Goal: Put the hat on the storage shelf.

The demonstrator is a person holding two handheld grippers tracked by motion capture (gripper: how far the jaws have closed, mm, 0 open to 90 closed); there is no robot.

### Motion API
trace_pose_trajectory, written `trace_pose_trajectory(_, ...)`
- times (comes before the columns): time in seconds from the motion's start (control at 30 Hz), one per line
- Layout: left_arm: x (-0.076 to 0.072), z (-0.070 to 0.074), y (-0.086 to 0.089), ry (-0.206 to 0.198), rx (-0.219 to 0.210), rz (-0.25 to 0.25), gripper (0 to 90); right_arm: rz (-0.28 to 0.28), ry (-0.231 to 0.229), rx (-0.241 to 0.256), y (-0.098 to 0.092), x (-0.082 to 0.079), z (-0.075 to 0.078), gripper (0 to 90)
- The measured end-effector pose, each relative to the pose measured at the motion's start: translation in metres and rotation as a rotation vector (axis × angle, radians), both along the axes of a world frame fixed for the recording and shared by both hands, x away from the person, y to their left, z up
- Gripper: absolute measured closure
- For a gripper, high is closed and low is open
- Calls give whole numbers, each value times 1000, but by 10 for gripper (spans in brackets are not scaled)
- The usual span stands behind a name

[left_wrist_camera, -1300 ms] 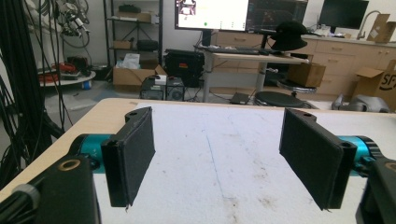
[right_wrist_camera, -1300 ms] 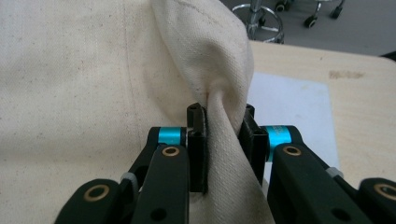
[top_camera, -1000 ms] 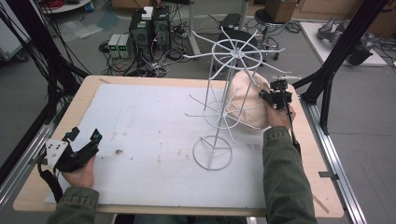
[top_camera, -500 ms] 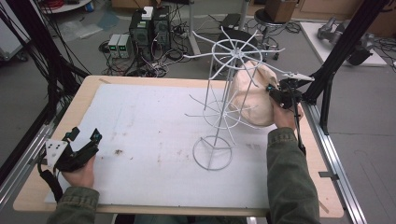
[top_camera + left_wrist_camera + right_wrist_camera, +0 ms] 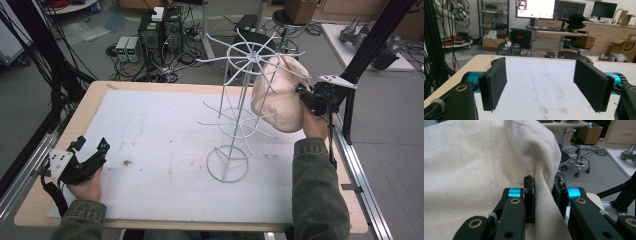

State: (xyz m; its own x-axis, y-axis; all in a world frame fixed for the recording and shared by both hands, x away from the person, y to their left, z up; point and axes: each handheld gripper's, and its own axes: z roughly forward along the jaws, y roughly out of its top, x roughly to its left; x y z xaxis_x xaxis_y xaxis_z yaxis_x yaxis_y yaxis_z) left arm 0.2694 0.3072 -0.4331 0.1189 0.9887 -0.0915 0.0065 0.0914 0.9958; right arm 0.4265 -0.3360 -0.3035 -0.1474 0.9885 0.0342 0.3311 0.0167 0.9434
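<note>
Nearest, low at the table's left edge: left gripper (image 5: 90, 150) resting on the white foam-topped wooden table (image 5: 150, 130), jaws spread wide, nothing between them. Farther along, past mid-table: tall white wire rack with a ring base and spoked top hoop (image 5: 235, 120), thin and probably easy to tip. Beyond, at the rack's upper right: right gripper (image 5: 544, 195) clamped on a fold of the cream woven cloth bag (image 5: 277, 97), held aloft against the top spokes. Likely light, limp, prone to snagging on wire tips; best pinched at a seam or a doubled fold, as here.
</note>
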Motion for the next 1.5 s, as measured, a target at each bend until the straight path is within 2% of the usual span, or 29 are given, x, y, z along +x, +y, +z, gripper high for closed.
trace_pose_trajectory(0.37,-1,1,0,-6,3,6,267,-30,-76,31,-13,-20,17,761)
trace_pose_trajectory(0.67,-1,1,-1,-8,10,7,266,-34,-129,67,-24,-35,28,759)
trace_pose_trajectory(0.87,-1,1,-1,-7,8,5,266,-37,-189,67,-23,-49,38,759)
trace_pose_trajectory(1.13,-1,1,-1,-6,6,4,266,-12,-269,82,-16,-70,55,758)
trace_pose_trajectory(1.4,-1,0,-1,-4,5,3,266,-4,-318,61,-11,-88,68,757)
trace_pose_trajectory(1.5,-1,0,-1,-3,5,3,267,-4,-328,67,-12,-93,71,757)
